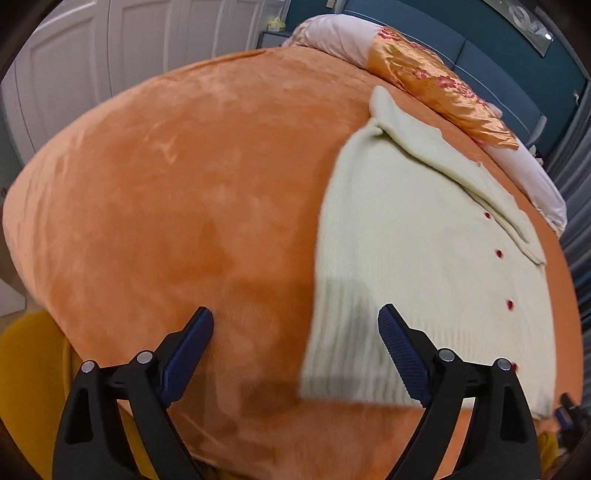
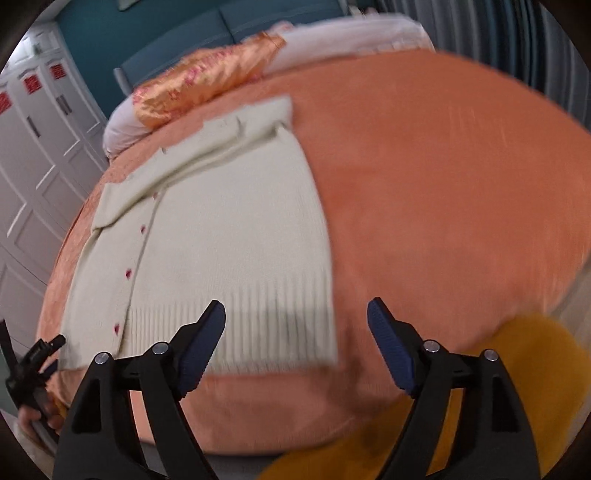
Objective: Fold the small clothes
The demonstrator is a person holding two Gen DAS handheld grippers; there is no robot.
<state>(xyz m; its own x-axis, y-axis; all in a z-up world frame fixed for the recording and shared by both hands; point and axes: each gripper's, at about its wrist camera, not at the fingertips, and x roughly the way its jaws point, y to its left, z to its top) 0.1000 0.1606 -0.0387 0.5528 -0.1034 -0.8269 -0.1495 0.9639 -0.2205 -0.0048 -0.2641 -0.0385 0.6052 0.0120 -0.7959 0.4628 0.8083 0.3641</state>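
A cream knitted cardigan [image 1: 417, 251] with small red buttons lies flat on the orange bedspread [image 1: 177, 192], its ribbed hem nearest me and both sleeves folded across the upper part. My left gripper [image 1: 295, 321] hangs open above the hem's left corner, nothing between its blue pads. In the right wrist view the cardigan [image 2: 221, 229] lies left of centre on the bedspread [image 2: 443, 184]. My right gripper [image 2: 295, 314] stands open over the hem's right corner, holding nothing. The other gripper [image 2: 33, 365] shows at the lower left edge in a hand.
An orange satin pillow [image 1: 436, 85] and a pale pink quilt [image 1: 332, 33] lie at the head of the bed. White wardrobe doors [image 2: 33, 155] stand beside it. Yellow cloth [image 2: 491, 387] shows below the bed's near edge.
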